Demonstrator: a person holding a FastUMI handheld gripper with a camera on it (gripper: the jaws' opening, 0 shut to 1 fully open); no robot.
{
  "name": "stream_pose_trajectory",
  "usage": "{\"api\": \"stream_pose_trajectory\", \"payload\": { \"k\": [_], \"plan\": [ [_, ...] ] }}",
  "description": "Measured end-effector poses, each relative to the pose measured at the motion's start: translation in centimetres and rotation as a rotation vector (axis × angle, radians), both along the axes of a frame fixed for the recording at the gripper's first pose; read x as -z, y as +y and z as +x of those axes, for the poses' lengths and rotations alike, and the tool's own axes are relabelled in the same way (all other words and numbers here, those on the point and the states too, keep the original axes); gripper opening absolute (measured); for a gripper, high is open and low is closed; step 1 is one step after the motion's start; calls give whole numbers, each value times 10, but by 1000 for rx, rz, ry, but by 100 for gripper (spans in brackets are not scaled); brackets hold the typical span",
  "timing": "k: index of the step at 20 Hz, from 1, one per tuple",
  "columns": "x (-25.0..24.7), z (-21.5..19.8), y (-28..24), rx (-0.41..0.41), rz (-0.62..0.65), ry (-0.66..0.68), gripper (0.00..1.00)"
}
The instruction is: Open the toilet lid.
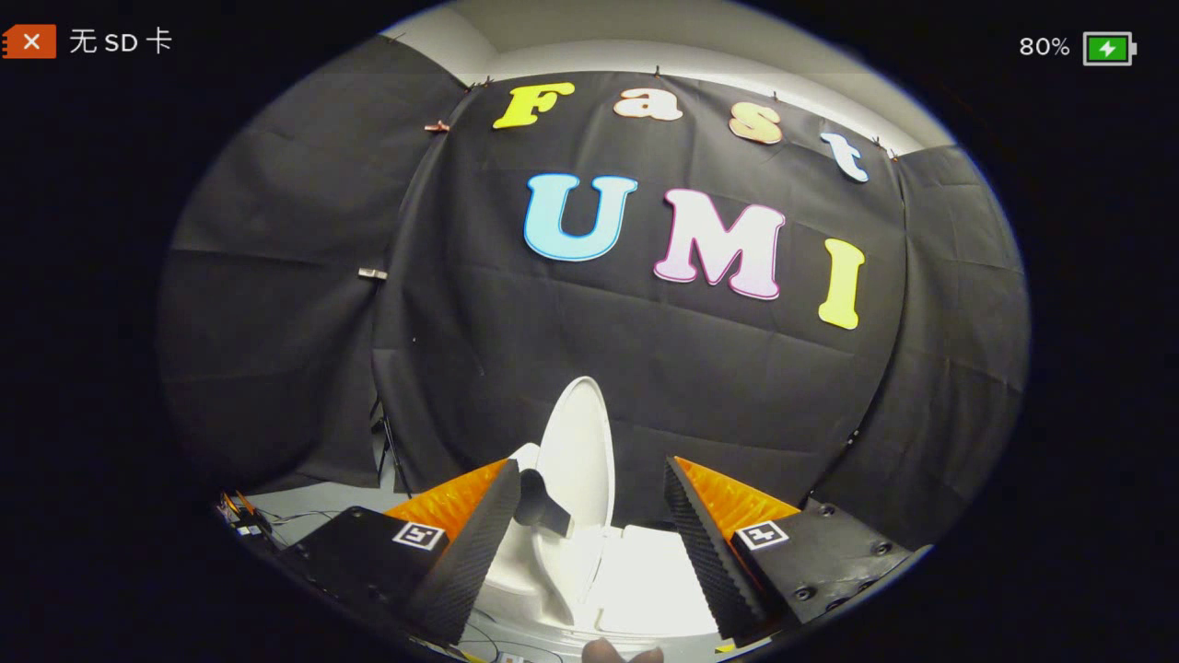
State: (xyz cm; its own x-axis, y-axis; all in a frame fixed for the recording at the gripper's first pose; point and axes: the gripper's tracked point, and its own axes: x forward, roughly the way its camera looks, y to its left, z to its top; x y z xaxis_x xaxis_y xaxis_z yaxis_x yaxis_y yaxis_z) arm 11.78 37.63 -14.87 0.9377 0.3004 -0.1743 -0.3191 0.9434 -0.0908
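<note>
Jaws [589, 543] spread wide, holding nothing; 2 black ribbed fingers [470, 552] with orange backs, each on a black block bearing 1 square black-and-white marker [419, 535]. No contact between the fingers and the toilet.

Between and just ahead of the fingers: white toilet [636, 580], seen from above and a little to one side. Toilet lid [577, 460] already raised, standing close to upright, leaning toward the black cloth wall [700, 387] behind it. A dark, angular patch [543, 506] low against the lid, beside the left finger; cannot tell what it is.

Beyond the left finger: grey floor [313, 511] with thin cables [309, 517] and a few small items, too small to tell. White wall and ceiling [589, 41] above the cloth.
</note>
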Motion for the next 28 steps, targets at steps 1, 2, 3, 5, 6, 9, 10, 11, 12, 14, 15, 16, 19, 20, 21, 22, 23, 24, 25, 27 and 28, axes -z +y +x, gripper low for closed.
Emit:
{"api": "stream_pose_trajectory", "payload": {
  "k": [1,2,3,5,6,9,10,11,12,14,15,16,19,20,21,22,23,24,25,27,28],
  "plan": [
    [-6,-2,-7,4,9,-5,99],
    [-12,-2,-16,9,19,-13,99],
    [-18,-4,-25,17,28,-21,99],
    [-28,-5,-43,31,36,-32,99],
    [-33,-7,-52,37,41,-38,99],
    [-48,-11,-84,63,57,-57,99],
    [-53,-12,-96,75,64,-66,99],
    [-58,-13,-109,91,72,-71,99],
    [-62,-14,-120,102,82,-74,99],
    [-69,-16,-140,117,101,-76,98],
    [-73,-18,-151,126,107,-82,98],
    [-77,-20,-162,136,111,-90,98],
    [-83,-24,-191,157,109,-103,99],
    [-85,-26,-201,167,106,-110,99],
    [-89,-29,-210,175,104,-119,99],
    [-92,-31,-218,182,104,-128,99],
    [-96,-33,-226,188,107,-136,99],
    [-100,-36,-234,192,112,-141,99],
    [-101,-39,-241,198,117,-148,99],
    [-106,-42,-254,211,118,-160,99],
    [-108,-45,-261,219,119,-167,99]
  ]
}}
